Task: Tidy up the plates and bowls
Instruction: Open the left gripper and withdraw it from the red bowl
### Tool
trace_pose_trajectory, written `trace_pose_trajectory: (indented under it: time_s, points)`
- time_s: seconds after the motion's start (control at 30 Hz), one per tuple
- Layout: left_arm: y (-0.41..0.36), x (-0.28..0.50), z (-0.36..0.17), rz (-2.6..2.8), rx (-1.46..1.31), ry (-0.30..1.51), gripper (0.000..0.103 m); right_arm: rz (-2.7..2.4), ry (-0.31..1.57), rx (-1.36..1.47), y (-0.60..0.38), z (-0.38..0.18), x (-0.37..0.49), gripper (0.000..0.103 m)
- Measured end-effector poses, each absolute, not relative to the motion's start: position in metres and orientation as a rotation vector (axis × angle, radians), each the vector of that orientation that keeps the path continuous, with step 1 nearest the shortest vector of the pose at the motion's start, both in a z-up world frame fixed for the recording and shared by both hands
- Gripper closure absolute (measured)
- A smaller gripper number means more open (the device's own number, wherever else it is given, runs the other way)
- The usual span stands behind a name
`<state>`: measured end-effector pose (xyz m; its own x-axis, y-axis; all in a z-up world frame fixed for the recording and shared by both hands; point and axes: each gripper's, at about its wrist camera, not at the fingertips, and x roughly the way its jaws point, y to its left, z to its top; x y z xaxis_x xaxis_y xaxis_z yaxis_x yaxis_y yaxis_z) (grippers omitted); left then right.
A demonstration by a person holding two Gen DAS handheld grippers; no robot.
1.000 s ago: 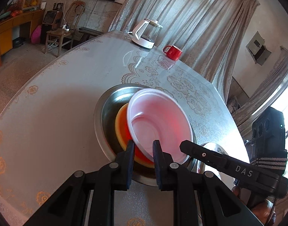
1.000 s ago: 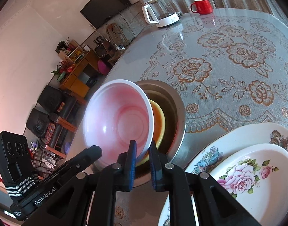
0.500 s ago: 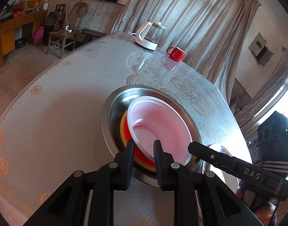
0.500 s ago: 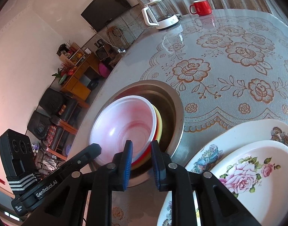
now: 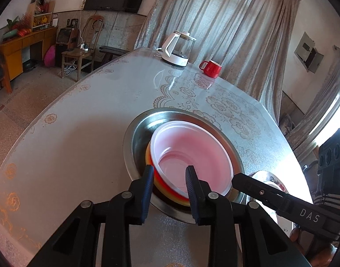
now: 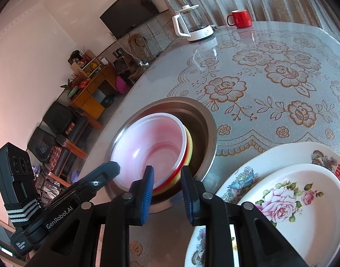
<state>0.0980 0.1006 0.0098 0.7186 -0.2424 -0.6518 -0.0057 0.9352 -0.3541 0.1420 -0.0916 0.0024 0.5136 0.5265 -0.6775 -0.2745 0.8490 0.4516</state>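
Observation:
A translucent white bowl [image 5: 192,151] [image 6: 147,146] sits nested on a red bowl [image 5: 158,176] and a yellow bowl [image 6: 190,146] inside a steel basin [image 5: 134,133] [image 6: 205,115]. My left gripper [image 5: 169,173] straddles the near rim of the stack. Its jaws are opening and the pads stand off the rim. My right gripper [image 6: 167,173] straddles the rim further round, jaws also opening, pads clear of it. Each view shows the other gripper beside the basin.
A rose-patterned dish [image 6: 303,200] lies on a larger oval plate [image 6: 247,173] right of the basin. A white kettle [image 5: 176,49] and a red mug [image 5: 211,67] stand at the far table edge. A lace-patterned cloth covers the table.
The white bowl, held tilted by both grippers, came down level onto the stack in the basin. Both pairs of jaws have since widened off its rim.

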Motion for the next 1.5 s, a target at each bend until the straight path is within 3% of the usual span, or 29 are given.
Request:
trace_pose_trajectory:
  time_s: [0.33, 0.47, 1.5]
  points:
    - [0.102, 0.094, 0.012, -0.125, -0.346, 0.752, 0.073, 0.493, 0.893, 0.26, -0.09, 0.005, 0.133, 0.074]
    - [0.105, 0.09, 0.014, -0.111, -0.345, 0.747, 0.065, 0.496, 0.888, 0.26, -0.094, 0.004, 0.132, 0.074]
    - [0.132, 0.086, 0.001, -0.047, -0.324, 0.752, 0.065, 0.393, 0.879, 0.294, -0.127, 0.009, 0.141, 0.071]
